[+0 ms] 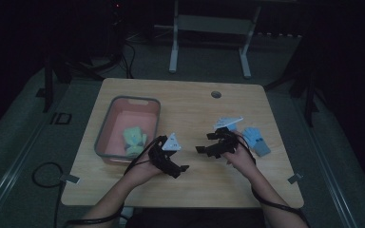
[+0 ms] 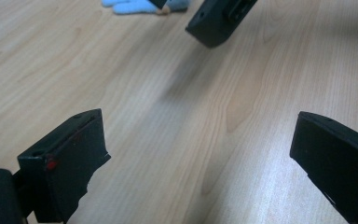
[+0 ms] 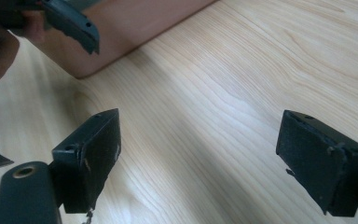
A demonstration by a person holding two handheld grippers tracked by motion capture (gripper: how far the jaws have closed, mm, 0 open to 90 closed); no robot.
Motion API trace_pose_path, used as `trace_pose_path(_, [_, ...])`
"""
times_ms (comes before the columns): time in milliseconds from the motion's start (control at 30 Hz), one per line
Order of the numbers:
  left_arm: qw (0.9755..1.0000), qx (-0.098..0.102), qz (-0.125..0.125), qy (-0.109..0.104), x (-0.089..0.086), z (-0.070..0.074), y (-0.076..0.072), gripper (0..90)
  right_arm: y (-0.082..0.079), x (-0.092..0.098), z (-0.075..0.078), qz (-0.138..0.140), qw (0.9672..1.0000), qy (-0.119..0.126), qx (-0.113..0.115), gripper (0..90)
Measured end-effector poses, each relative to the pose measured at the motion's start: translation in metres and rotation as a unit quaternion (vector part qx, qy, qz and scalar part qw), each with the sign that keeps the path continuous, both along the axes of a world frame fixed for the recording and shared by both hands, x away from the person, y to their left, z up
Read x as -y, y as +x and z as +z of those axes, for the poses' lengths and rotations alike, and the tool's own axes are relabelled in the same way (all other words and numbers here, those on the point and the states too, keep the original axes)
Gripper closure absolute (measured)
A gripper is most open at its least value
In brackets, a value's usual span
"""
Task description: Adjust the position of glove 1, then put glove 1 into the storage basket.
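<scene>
My left gripper (image 1: 179, 171) is held low over the middle of the wooden table (image 1: 190, 102), pointing right. In the left gripper view its jaws (image 2: 200, 140) stand wide open over bare wood. My right gripper (image 1: 204, 144) faces it from the right, pointing left. It too is open (image 3: 196, 140), with nothing between its fingers. A light blue glove (image 1: 255, 140) lies on the table just behind the right hand and appears at the top of the left gripper view (image 2: 135, 5). A green glove-like item (image 1: 134, 140) lies in the pink bin (image 1: 105, 124).
The pink bin with a grey rim stands at the table's left, and its wall (image 3: 121, 28) rises ahead of the right gripper. A round grommet hole (image 1: 216, 94) is near the far edge. Cables trail off the near edge. A desk frame (image 1: 209, 42) stands beyond the table.
</scene>
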State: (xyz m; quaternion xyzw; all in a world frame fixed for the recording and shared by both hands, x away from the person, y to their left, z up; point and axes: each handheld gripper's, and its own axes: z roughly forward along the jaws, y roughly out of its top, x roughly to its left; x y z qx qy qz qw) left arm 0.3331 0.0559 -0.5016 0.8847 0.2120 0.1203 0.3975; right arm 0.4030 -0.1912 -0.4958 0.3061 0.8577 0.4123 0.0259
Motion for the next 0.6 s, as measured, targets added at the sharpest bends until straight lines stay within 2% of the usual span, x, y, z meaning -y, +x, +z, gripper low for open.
trace_pose_path(33, [0.9999,0.01,0.0,0.004,0.001,-0.003,-0.002,3.1,-0.002,0.003,-0.002,-0.003,1.0,0.002,0.0,13.2])
trace_pose_path(67, [0.9994,0.031,0.008,0.013,0.002,-0.005,-0.007,3.0,-0.003,0.006,-0.004,-0.005,1.0,0.007,-0.001,12.9])
trace_pose_path(100, [0.9992,0.036,0.011,0.014,0.003,-0.005,-0.008,3.0,-0.006,0.012,-0.007,-0.008,0.9999,0.011,0.001,12.5])
trace_pose_path(167, [0.9985,0.055,0.004,0.0,0.006,-0.003,-0.016,3.0,-0.008,0.016,-0.008,-0.014,0.9999,0.005,0.006,13.4])
trace_pose_path(200, [0.9983,0.057,-0.001,-0.003,0.007,-0.002,-0.02,3.0,-0.009,0.02,-0.009,-0.02,0.9998,0.004,0.005,14.0])
trace_pose_path(367, [0.9986,0.048,-0.022,-0.01,0.015,-0.002,-0.026,3.0,-0.011,0.046,-0.011,-0.04,0.999,0.004,0.017,23.8])
trace_pose_path(467, [0.9989,0.038,-0.021,-0.015,0.018,-0.008,-0.025,3.0,-0.011,0.056,-0.011,-0.051,0.9985,0.0,0.022,32.7])
trace_pose_path(500, [0.9991,0.034,-0.02,-0.016,0.018,-0.011,-0.024,3.0,-0.011,0.065,-0.011,-0.065,0.9975,-0.003,0.03,34.1])
trace_pose_path(600, [0.9993,0.028,-0.018,-0.014,0.02,-0.017,-0.024,3.0,-0.008,0.077,-0.012,-0.083,0.996,-0.01,0.033,41.5])
